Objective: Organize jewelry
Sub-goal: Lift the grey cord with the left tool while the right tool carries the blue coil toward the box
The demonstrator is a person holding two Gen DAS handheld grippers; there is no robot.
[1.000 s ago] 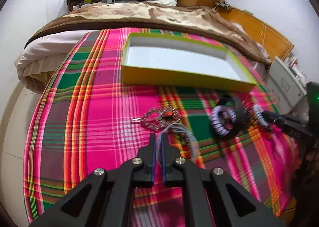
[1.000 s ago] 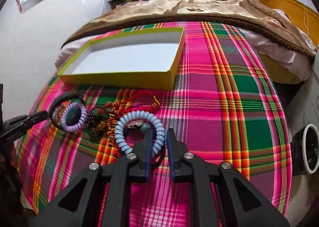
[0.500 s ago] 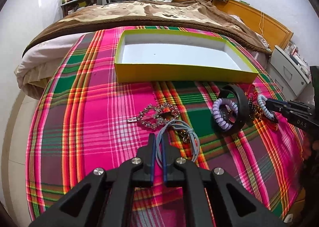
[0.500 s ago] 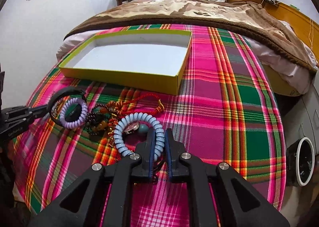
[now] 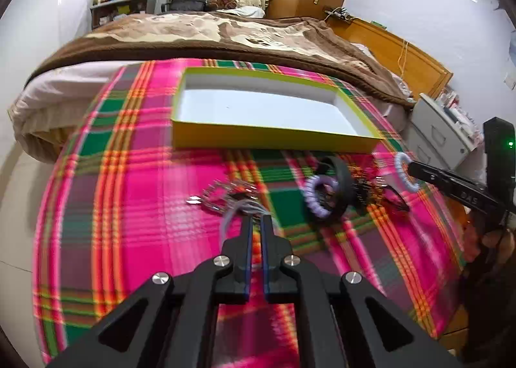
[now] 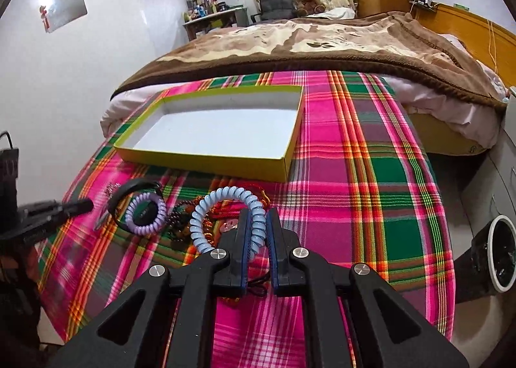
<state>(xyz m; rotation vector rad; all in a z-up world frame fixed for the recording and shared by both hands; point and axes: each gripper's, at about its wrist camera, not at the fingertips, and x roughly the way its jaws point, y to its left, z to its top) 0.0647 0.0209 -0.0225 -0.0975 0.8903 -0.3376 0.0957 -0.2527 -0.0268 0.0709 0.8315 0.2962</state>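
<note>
Pale blue coiled bracelet (image 6: 254, 206), ribbed like telephone cord, looped

The pale blue coiled plastic bracelet (image 6: 225, 203), flat on the plaid cloth (image 6: 354, 174) a second ago, has been clamped in the right gripper (image 6: 257, 222) and raised. The thin grey-blue elastic cords (image 5: 240, 208) have been pinched and lifted by the left gripper (image 5: 256, 222).
</note>
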